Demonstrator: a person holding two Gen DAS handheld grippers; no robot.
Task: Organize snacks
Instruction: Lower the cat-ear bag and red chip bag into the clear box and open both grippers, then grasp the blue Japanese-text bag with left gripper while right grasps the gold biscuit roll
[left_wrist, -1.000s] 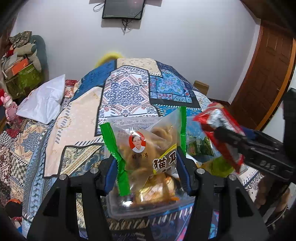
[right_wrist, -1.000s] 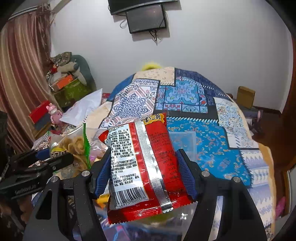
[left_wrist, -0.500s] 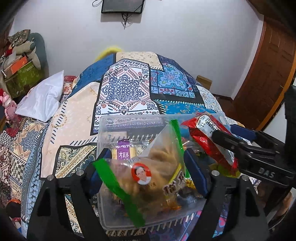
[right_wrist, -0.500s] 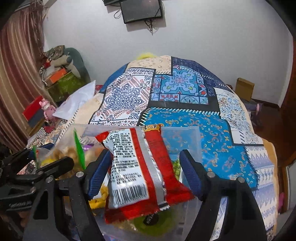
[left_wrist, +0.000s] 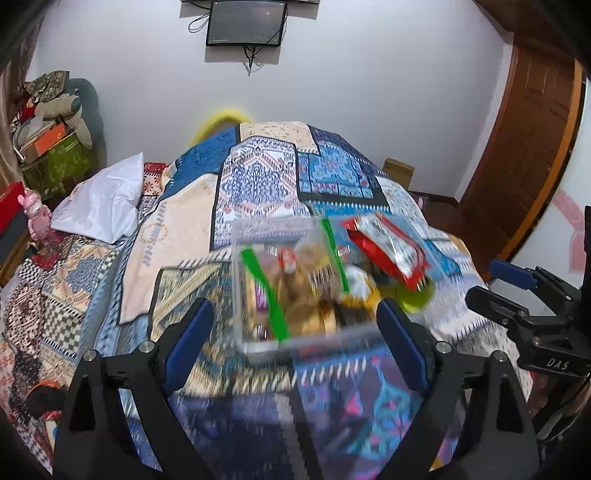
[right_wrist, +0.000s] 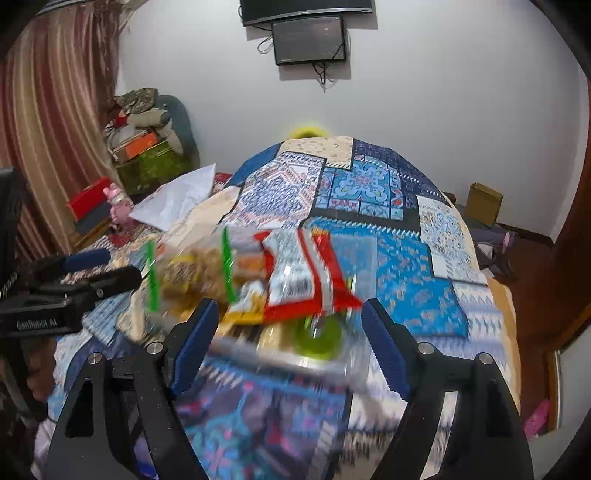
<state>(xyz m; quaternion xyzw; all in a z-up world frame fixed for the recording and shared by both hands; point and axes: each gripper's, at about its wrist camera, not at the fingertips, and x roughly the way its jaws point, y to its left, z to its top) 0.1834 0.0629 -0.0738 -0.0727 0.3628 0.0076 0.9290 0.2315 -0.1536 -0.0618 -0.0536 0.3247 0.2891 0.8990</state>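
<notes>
A clear plastic bin (left_wrist: 258, 343) sits on the patterned bedspread and holds several snack packs. A clear bag of fried snacks with green edges (left_wrist: 295, 284) lies in its left part; it also shows in the right wrist view (right_wrist: 199, 269). A red and silver packet (left_wrist: 388, 251) lies on the right part, seen too in the right wrist view (right_wrist: 306, 277). My left gripper (left_wrist: 295, 328) is open and empty just before the bin. My right gripper (right_wrist: 288, 336) is open and empty, also in front of the bin. Both views are motion-blurred.
The bed (left_wrist: 184, 236) fills the scene, with a white pillow (left_wrist: 99, 203) at the left. Stacked boxes and cloth (right_wrist: 147, 147) stand by the left wall. A wooden door (left_wrist: 524, 147) is at the right. A cardboard box (right_wrist: 484, 203) sits on the floor.
Both grippers opened and let go of their packs, which now lie in the bin. Both grippers have pulled back from the bin.
</notes>
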